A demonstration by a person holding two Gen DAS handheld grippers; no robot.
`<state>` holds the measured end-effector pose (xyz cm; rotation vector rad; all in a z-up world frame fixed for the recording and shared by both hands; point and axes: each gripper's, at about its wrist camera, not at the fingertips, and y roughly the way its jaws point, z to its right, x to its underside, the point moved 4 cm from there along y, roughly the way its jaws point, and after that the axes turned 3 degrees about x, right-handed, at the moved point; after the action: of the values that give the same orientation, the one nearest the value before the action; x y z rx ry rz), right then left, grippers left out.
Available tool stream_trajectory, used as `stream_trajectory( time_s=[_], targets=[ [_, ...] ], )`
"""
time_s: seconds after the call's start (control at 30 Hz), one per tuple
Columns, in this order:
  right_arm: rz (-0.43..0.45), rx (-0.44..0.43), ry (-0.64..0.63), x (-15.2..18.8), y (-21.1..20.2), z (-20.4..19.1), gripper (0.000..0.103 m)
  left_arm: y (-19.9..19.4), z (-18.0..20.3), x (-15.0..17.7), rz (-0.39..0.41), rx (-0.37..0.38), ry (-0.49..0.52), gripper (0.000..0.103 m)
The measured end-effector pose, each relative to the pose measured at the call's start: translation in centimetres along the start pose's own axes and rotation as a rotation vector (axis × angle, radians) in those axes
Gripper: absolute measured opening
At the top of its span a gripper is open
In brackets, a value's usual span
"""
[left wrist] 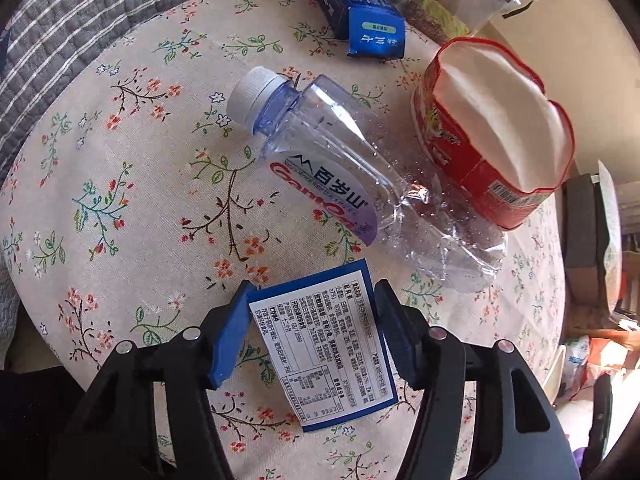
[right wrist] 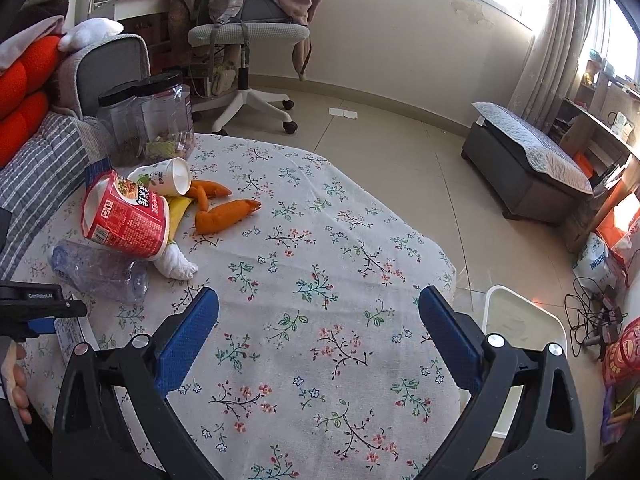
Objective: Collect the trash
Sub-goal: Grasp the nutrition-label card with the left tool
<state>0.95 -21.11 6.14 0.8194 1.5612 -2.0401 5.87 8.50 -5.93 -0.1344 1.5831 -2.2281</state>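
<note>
My left gripper (left wrist: 312, 300) is shut on a small blue carton (left wrist: 324, 344) with a white label, held over the floral tablecloth (left wrist: 132, 200). Just beyond it a crushed clear water bottle (left wrist: 360, 184) lies on its side; it also shows in the right wrist view (right wrist: 100, 268). A red instant-noodle cup (left wrist: 492, 136) lies tipped over to the bottle's right, also in the right wrist view (right wrist: 124, 216). A second blue carton (left wrist: 356, 12) lies further back. My right gripper (right wrist: 320, 320) is open and empty above the cloth. A white paper cup (right wrist: 164, 182) lies behind the noodle cup.
A white bin (right wrist: 524, 320) stands on the floor at the table's right edge. A plush toy with orange legs (right wrist: 224, 216) lies by the cups. Clear plastic jars (right wrist: 148, 120) stand at the back left. An office chair (right wrist: 248, 40) and a grey bench (right wrist: 524, 164) stand on the floor.
</note>
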Motion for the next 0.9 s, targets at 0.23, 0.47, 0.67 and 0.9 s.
stream_trajectory(
  time_s=[0.23, 0.47, 0.67, 0.9],
  targets=[
    [-0.015, -0.008, -0.030, 0.4, 0.2, -0.8, 0.096, -1.6, 0.2, -1.5, 0.068, -0.139, 0.208, 0.061],
    [-0.023, -0.028, -0.049, 0.6, 0.5, -1.5, 0.096, 0.3, -1.6, -1.8, -0.004, -0.163, 0.123, 0.082],
    [-0.013, -0.086, -0.134, 0.7, 0.6, -3.4, 0.096, 0.6, -1.2, -0.6, 0.002, -0.214, 0.182, 0.060],
    [0.034, -0.227, -0.336, 0.2, -0.4, -8.2, 0.096, -4.4, -0.9, -1.8, 0.132, -0.101, 0.197, 0.059]
  ],
)
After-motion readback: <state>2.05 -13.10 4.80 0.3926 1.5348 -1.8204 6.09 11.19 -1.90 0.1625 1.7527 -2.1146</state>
